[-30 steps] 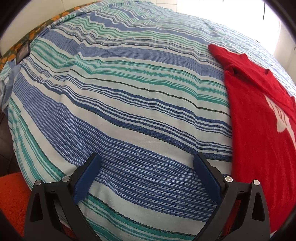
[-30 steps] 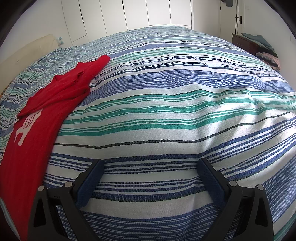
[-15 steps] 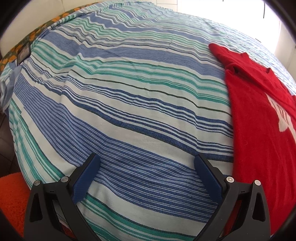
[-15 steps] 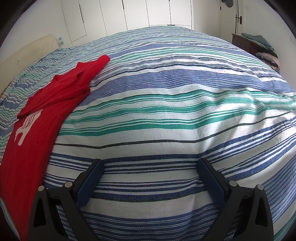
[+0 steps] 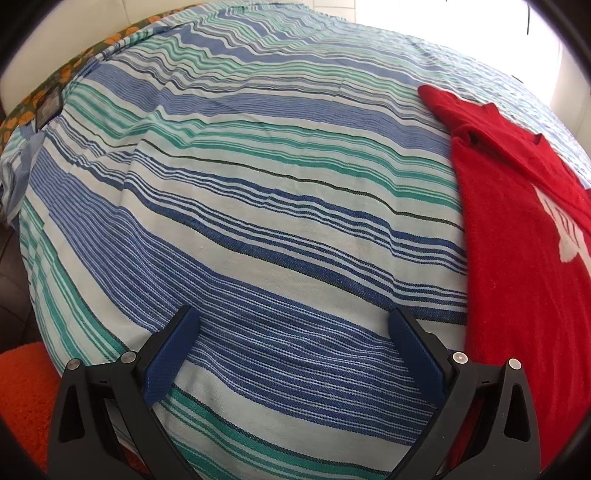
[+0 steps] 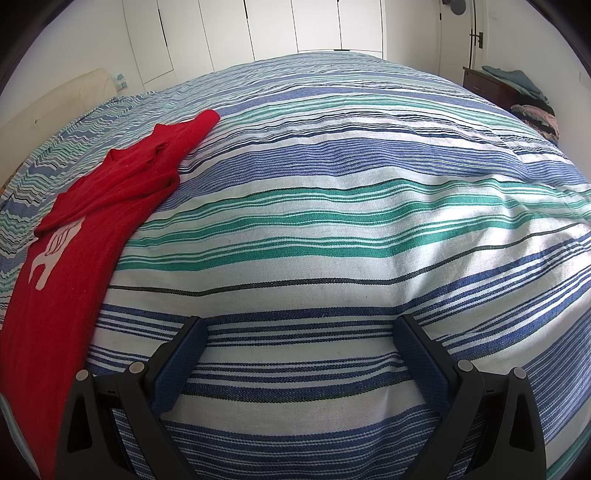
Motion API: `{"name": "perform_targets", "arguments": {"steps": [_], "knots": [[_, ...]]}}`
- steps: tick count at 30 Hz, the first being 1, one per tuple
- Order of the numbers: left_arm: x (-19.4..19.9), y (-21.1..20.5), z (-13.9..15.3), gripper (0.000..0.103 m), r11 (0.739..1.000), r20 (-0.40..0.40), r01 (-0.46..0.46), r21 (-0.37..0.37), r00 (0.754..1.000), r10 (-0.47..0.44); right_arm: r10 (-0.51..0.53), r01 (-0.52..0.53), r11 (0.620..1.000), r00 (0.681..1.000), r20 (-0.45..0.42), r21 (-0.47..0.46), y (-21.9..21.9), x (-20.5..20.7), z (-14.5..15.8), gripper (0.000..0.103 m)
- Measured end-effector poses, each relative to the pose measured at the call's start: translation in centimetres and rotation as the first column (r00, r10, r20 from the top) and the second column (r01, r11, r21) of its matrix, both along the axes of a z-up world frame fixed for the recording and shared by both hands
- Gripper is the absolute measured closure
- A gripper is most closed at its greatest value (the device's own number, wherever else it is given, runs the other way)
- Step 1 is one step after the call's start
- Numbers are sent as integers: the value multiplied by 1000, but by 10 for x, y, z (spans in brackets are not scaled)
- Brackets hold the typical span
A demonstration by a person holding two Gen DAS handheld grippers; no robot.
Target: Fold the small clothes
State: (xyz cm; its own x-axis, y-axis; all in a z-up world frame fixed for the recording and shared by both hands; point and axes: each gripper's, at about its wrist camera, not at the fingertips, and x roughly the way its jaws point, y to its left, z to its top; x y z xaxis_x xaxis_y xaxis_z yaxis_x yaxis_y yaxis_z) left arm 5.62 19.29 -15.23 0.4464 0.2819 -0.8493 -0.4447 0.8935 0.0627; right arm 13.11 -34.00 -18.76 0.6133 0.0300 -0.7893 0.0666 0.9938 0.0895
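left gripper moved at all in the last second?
Yes, slightly. In the left wrist view the red shirt and the stripes of the bedspread have slid a little right and down against the left gripper, so it drifted slightly left. Jaws open throughout.

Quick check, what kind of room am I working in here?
Most likely a bedroom: a bed under a striped bedspread, white wardrobe doors behind it, and a red shirt lying on the bedspread.
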Motion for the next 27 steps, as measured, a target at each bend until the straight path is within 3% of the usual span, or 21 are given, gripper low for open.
{"name": "perform_targets", "arguments": {"steps": [22,27], "knots": [[0,-2,-1,1,1000,1,-2,15,1000,2,-2,2,1000,1000,0,-1,0,-1,0,3],[-2,4,4,1,999,-13,18,-30,1000,-18,-2,2,1000,1000,-7,-9,2,-1,1,3]]}}
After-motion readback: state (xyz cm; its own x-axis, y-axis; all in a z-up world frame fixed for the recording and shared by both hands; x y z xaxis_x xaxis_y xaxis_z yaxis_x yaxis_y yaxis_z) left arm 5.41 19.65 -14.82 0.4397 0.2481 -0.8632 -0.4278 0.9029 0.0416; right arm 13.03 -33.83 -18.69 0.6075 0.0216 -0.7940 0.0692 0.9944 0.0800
